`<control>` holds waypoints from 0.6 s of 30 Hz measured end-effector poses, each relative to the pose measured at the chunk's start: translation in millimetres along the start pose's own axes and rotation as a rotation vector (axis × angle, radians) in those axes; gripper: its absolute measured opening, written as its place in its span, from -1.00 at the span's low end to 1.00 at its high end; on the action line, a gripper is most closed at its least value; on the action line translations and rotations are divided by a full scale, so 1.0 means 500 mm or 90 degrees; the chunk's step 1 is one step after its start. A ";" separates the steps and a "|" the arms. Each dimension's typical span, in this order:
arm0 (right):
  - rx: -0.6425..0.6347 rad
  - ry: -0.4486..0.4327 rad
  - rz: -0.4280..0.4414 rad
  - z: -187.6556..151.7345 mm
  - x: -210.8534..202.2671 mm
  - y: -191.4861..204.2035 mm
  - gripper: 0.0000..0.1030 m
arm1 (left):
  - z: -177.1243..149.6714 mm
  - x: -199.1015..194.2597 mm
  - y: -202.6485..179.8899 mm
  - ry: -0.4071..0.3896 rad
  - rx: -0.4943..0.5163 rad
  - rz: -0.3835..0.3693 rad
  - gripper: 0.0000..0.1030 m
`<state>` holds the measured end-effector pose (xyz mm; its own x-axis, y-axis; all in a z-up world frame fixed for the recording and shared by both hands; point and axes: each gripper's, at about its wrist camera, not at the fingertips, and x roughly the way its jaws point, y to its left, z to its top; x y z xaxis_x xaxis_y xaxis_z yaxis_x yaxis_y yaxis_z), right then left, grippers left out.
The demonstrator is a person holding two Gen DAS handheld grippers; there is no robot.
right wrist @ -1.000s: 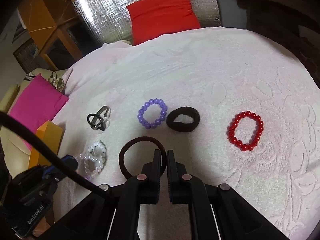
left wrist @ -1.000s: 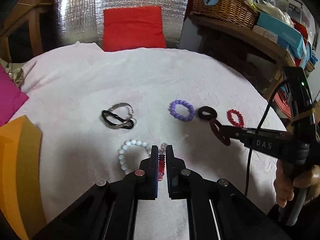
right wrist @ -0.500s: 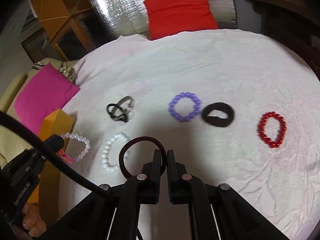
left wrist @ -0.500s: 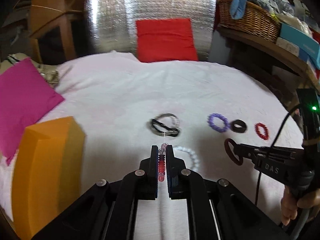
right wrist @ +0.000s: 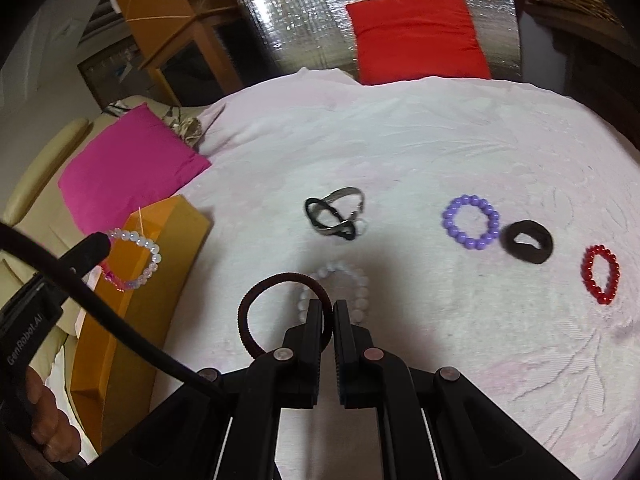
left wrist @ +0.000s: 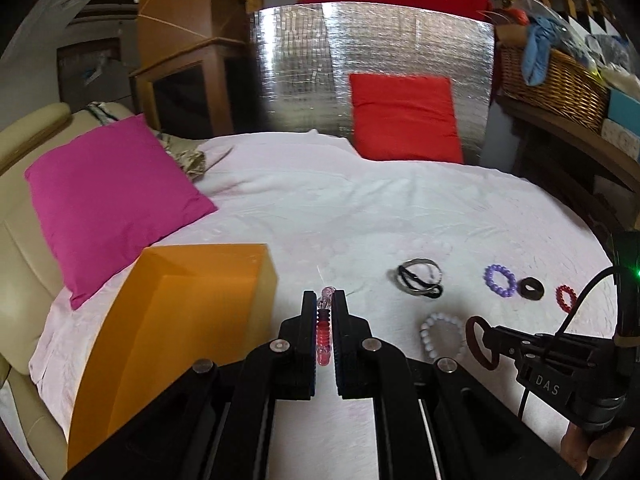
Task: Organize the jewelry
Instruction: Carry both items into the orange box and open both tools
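1. The left gripper (left wrist: 325, 332) is clenched on a pink and clear bead bracelet (right wrist: 134, 258), whose loop hangs edge-on between the fingers (left wrist: 307, 320) in the left wrist view.
2. The right gripper (right wrist: 327, 322) is clenched on a dark red hair band (right wrist: 280, 312), whose ring stands out to the left of its fingers.
3. The orange box (left wrist: 172, 320), probably where the pieces go, sits at the bed's left edge, just left of the left gripper, so the left hand is the nearer one; whether the box is open cannot be told.
4. A white bead bracelet (right wrist: 334, 292) lies on the bed (right wrist: 440, 140) just beyond the right gripper.
5. Further right lie tangled metal and black bands (right wrist: 334, 216), a purple bracelet (right wrist: 471, 222), a black scrunchie (right wrist: 528, 242) and a red bracelet (right wrist: 600, 274).
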<state>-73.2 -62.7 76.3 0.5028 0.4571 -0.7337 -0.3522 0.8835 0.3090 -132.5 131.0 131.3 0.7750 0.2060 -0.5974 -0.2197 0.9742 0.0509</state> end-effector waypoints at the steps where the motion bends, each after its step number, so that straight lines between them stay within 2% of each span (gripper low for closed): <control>1: -0.002 0.001 0.001 -0.001 0.002 0.007 -0.88 | -0.001 -0.003 0.007 -0.001 -0.004 0.004 -0.86; 9: -0.014 -0.008 0.032 0.004 0.002 0.063 -0.88 | -0.015 -0.035 0.065 -0.010 -0.039 0.033 -0.86; 13: -0.037 -0.021 0.078 0.010 -0.004 0.118 -0.88 | -0.030 -0.067 0.124 -0.014 -0.061 0.060 -0.86; 18: -0.096 -0.019 0.136 0.004 0.003 0.216 -0.88 | -0.064 -0.095 0.217 0.004 -0.086 0.113 -0.86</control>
<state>-109.0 33.6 109.5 0.4265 0.6358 -0.6433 -0.5651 0.7427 0.3594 -212.0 224.0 139.7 0.7139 0.3722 -0.5932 -0.4298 0.9016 0.0485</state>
